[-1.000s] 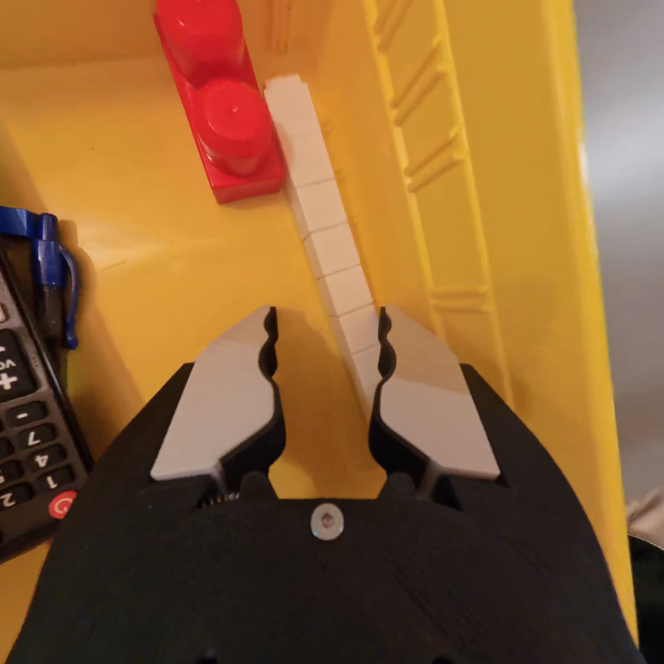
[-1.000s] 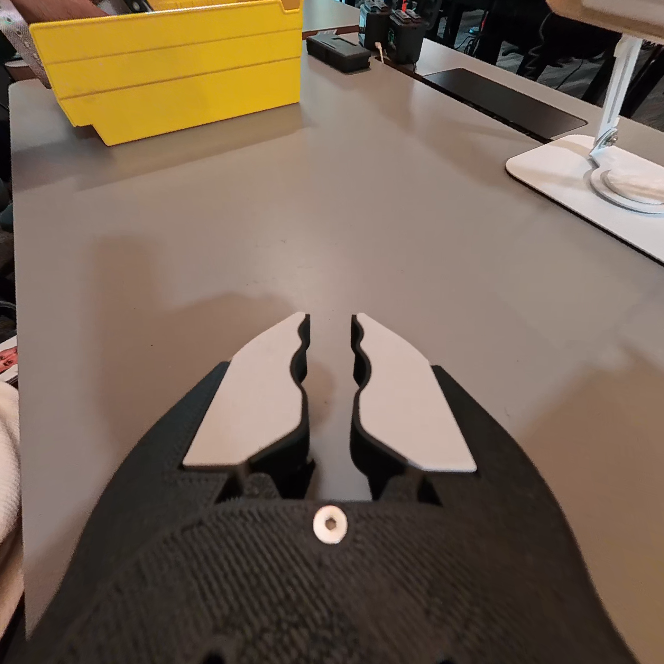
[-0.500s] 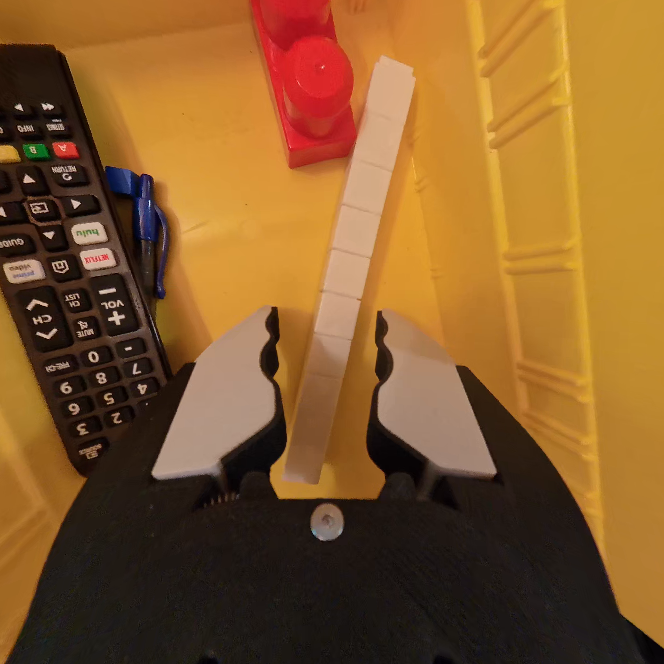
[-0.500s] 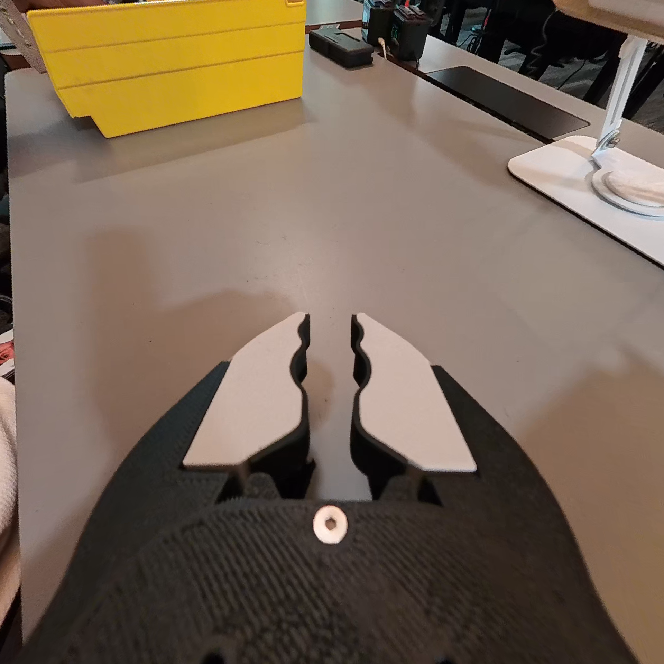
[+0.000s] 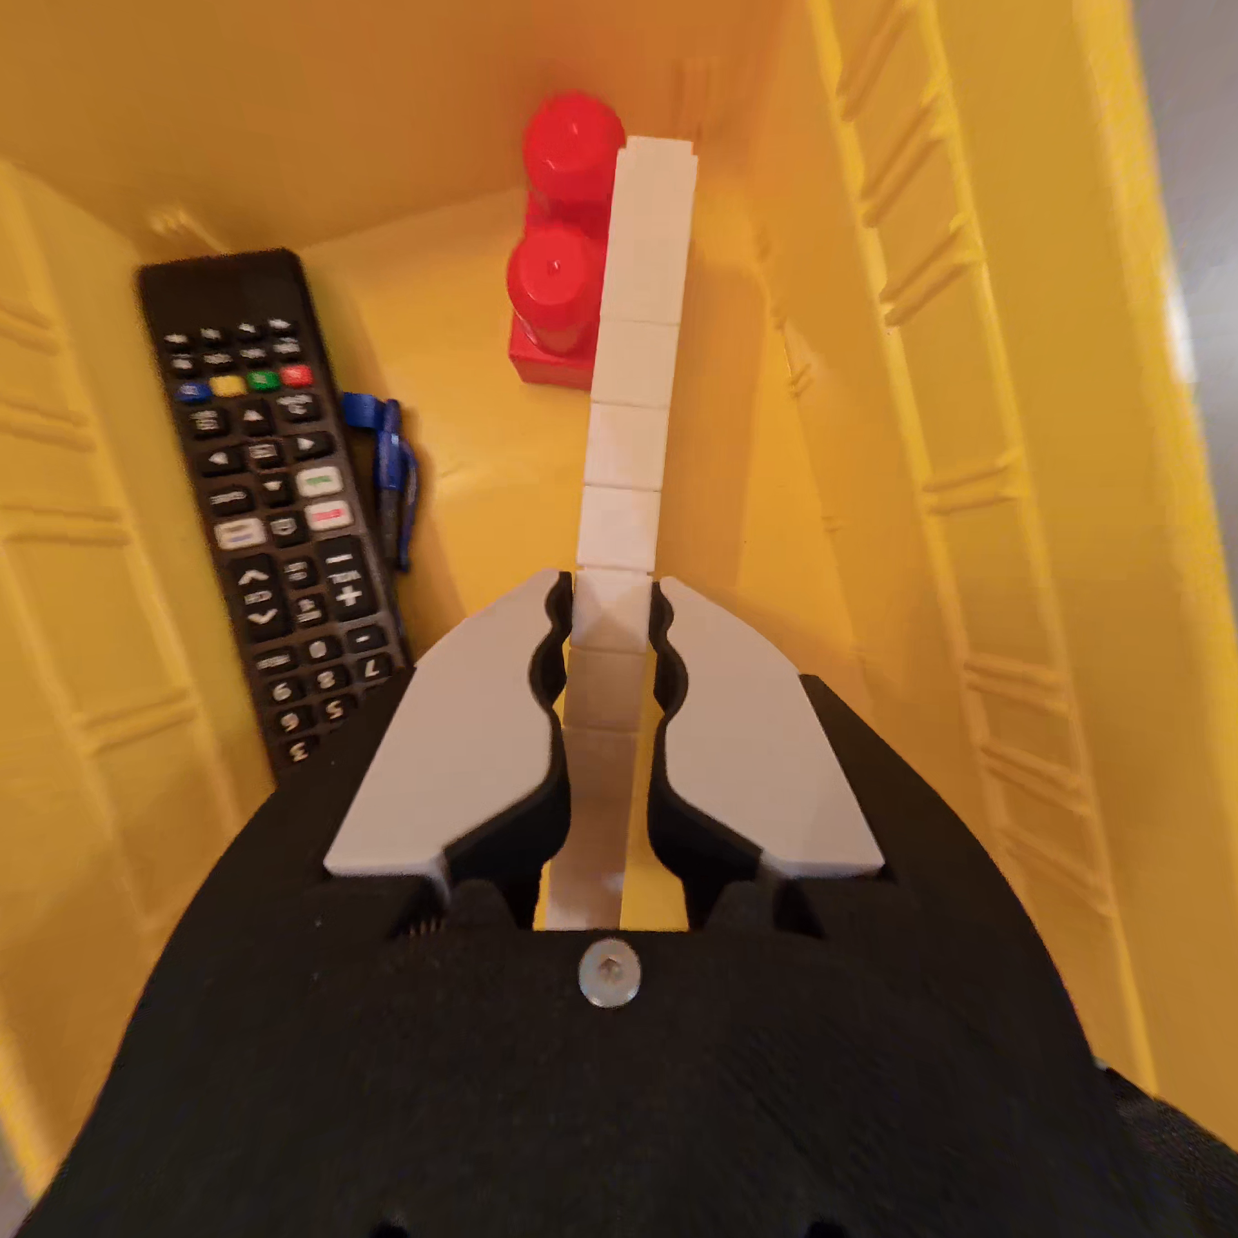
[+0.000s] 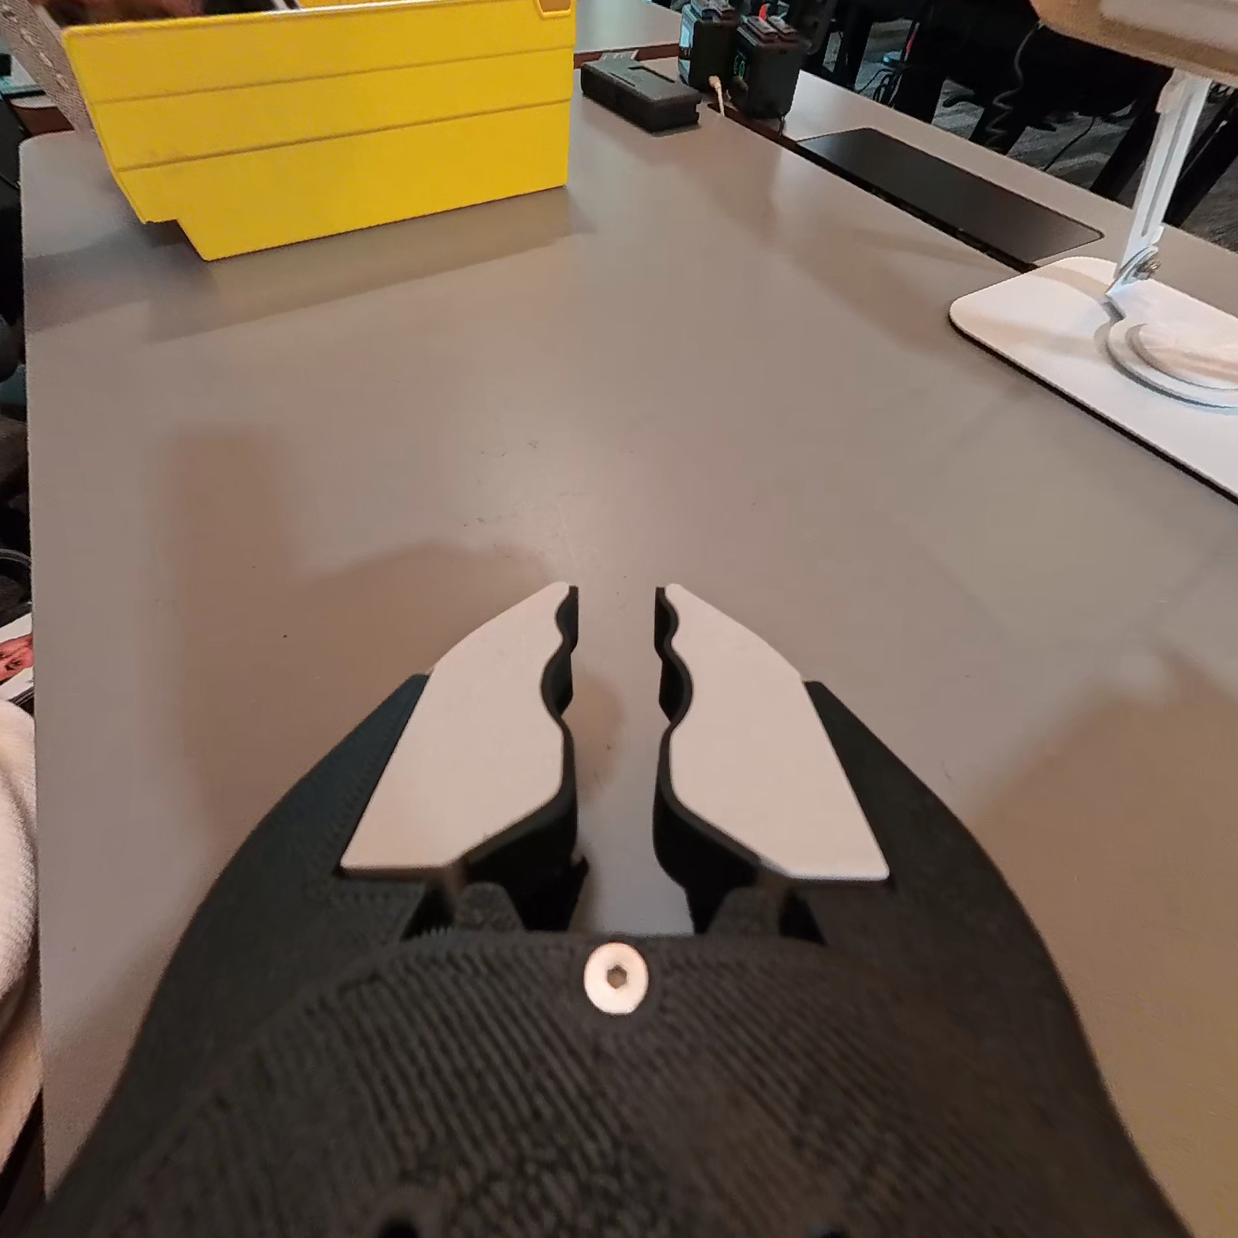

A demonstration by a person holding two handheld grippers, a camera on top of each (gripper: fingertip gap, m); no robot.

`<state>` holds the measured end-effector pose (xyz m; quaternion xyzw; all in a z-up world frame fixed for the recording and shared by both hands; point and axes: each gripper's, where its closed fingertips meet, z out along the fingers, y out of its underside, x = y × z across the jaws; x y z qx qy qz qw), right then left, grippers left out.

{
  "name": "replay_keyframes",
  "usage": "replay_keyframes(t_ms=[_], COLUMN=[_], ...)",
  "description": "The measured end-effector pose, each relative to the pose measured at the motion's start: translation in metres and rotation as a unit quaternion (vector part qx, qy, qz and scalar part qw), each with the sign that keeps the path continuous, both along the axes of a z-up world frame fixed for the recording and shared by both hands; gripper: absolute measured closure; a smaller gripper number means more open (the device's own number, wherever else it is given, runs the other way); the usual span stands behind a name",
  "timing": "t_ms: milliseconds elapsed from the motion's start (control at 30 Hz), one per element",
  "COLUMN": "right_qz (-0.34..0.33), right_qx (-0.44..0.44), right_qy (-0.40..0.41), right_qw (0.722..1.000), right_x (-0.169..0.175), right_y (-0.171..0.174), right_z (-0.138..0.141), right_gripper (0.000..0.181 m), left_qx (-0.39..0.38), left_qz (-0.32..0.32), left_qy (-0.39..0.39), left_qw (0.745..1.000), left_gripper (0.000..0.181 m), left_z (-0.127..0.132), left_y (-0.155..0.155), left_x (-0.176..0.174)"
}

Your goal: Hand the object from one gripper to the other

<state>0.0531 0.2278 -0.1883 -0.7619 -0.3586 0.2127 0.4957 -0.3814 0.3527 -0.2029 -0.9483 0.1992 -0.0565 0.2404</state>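
A long white bar of joined cubes [image 5: 636,375] runs lengthwise between my left fingers inside the yellow bin [image 5: 938,335]. My left gripper [image 5: 612,589] is shut on the bar's near end; the far end points at the bin's back wall. My right gripper [image 6: 615,593] hovers over the grey table [image 6: 536,375], its jaws a narrow gap apart and empty. The yellow bin also shows in the right wrist view [image 6: 335,127] at the table's far left.
In the bin lie a black remote [image 5: 268,496], a blue pen [image 5: 392,469] and a red two-stud brick [image 5: 556,268]. On the table stand a white stand base [image 6: 1098,348], a black inset panel [image 6: 938,187] and black devices [image 6: 670,87]. The tips of one gripper are about 45 centimeters away from the tips of the other. My left gripper's tips are some 7 centimeters from the blue pen [image 5: 392,469].
My left gripper has closed on the white bar, which now lines up straight between the fingers. More of the remote and bin has come into view. The right gripper has barely moved.
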Motion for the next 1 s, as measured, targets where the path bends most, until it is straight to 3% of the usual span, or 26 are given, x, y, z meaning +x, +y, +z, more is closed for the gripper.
replay_keyframes(t_ms=[33, 167, 267, 367, 467, 567, 767, 867, 1000], right_qz=[0.0, 0.0, 0.0, -0.001, -0.002, 0.002, 0.033, 0.007, -0.001], right_qx=[0.0, -0.001, -0.002, -0.001, 0.006, 0.023, 0.077, 0.095, 0.072], right_qy=[0.0, -0.001, -0.004, -0.005, -0.004, 0.015, 0.094, 0.141, 0.227], right_qw=[1.0, 1.0, 1.0, 1.0, 1.0, 1.0, 0.992, 0.985, 0.971], right_x=[0.0, 0.0, -0.001, -0.001, -0.001, -0.004, -0.019, -0.009, 0.002], right_y=[0.0, 0.0, 0.001, 0.001, 0.002, 0.0, -0.014, -0.015, -0.019], right_z=[0.0, -0.001, -0.001, -0.002, 0.0, 0.01, 0.057, 0.08, 0.093], right_gripper=[0.16, 0.16, 0.16, 0.16, 0.161, 0.161, 0.152, 0.151, 0.151], left_qx=[0.013, 0.074, 0.145, 0.211, 0.252, 0.254, 0.226, 0.156, 0.109], left_qz=[0.005, 0.011, -0.003, -0.061, -0.136, -0.19, -0.278, -0.302, -0.316], left_qy=[-0.015, -0.114, -0.219, -0.338, -0.45, -0.509, -0.573, -0.621, -0.653], left_qw=[1.0, 0.991, 0.965, 0.915, 0.846, 0.8, 0.737, 0.707, 0.679], left_gripper=[0.158, 0.158, 0.158, 0.158, 0.158, 0.158, 0.159, 0.159, 0.159], left_z=[0.009, 0.056, 0.105, 0.158, 0.209, 0.235, 0.234, 0.207, 0.17], left_y=[0.0, -0.002, -0.004, -0.015, -0.036, -0.055, -0.088, -0.109, -0.131], left_x=[-0.002, -0.003, 0.007, 0.033, 0.069, 0.108, 0.226, 0.286, 0.333])
